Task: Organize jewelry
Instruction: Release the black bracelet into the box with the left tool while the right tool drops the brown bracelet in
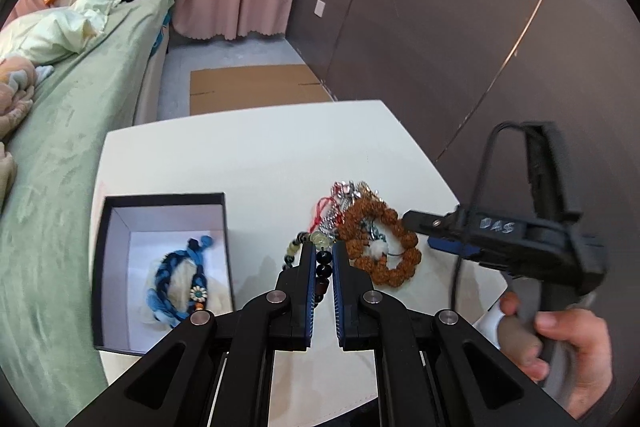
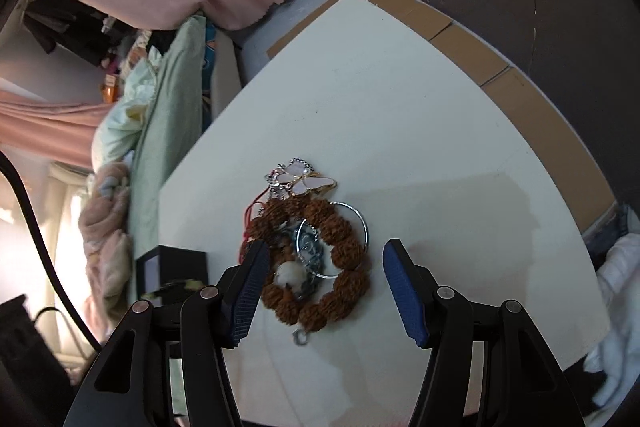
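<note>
My left gripper [image 1: 323, 249] is shut on a dark bead bracelet [image 1: 323, 269] with pale beads at its far end, just left of the jewelry pile. The pile holds a brown rudraksha seed bracelet [image 1: 384, 243], a silver chain and a red cord. In the right wrist view the brown bracelet [image 2: 344, 255] lies between my open right gripper's [image 2: 326, 247] fingers, with a silver hoop [image 2: 362, 223] and a pink butterfly clip [image 2: 306, 183] beside it. The black box [image 1: 120, 203] at left holds a blue braided bracelet [image 1: 176, 275].
The white table [image 1: 256, 155] stands beside a green bed [image 1: 72, 131]. Flat cardboard [image 1: 252, 87] lies on the floor beyond it. A brown wall [image 1: 440, 27] is at right. The black box also shows in the right wrist view [image 2: 180, 263].
</note>
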Motion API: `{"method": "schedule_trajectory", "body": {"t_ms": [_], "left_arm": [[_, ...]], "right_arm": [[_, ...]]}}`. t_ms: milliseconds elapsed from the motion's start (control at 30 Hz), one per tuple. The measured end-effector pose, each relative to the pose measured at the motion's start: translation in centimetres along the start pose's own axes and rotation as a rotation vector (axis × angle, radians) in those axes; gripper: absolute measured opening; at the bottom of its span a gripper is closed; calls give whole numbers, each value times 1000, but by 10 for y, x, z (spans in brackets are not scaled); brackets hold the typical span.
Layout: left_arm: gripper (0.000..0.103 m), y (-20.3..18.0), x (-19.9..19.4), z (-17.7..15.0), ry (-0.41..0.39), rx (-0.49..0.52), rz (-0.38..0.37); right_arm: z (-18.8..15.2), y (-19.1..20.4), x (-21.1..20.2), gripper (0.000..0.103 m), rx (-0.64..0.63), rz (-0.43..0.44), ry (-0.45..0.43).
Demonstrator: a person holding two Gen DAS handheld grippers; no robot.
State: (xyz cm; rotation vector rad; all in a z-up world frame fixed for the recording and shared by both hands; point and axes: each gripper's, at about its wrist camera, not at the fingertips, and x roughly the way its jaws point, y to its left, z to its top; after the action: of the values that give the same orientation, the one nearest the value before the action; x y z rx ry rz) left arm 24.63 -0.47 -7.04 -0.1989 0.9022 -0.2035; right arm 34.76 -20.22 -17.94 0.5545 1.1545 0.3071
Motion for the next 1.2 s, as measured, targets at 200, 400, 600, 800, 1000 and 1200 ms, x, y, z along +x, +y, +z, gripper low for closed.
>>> {"method": "schedule_trajectory", "body": {"t_ms": [200, 400, 600, 800, 1000, 1200], "left_arm": [[8, 8, -20, 6, -35, -10, 8], [8, 18, -43, 9, -70, -20, 26], [8, 31, -63, 10, -100, -35, 43], [8, 45, -75, 10, -118, -60, 59], [8, 51, -78, 9, -123, -68, 70], [8, 63, -66, 6, -98, -106, 67]], "right_arm": [[0, 19, 17, 58, -95, -160, 11], [-6, 40, 22, 22, -207, -329, -15], [-2, 19, -2, 21, -38, -68, -38], [-9, 25, -34, 21, -22, 135, -126], [-18, 51, -47, 21, -56, 286, -171], [-27, 64, -52, 21, -62, 394, -191]]}}
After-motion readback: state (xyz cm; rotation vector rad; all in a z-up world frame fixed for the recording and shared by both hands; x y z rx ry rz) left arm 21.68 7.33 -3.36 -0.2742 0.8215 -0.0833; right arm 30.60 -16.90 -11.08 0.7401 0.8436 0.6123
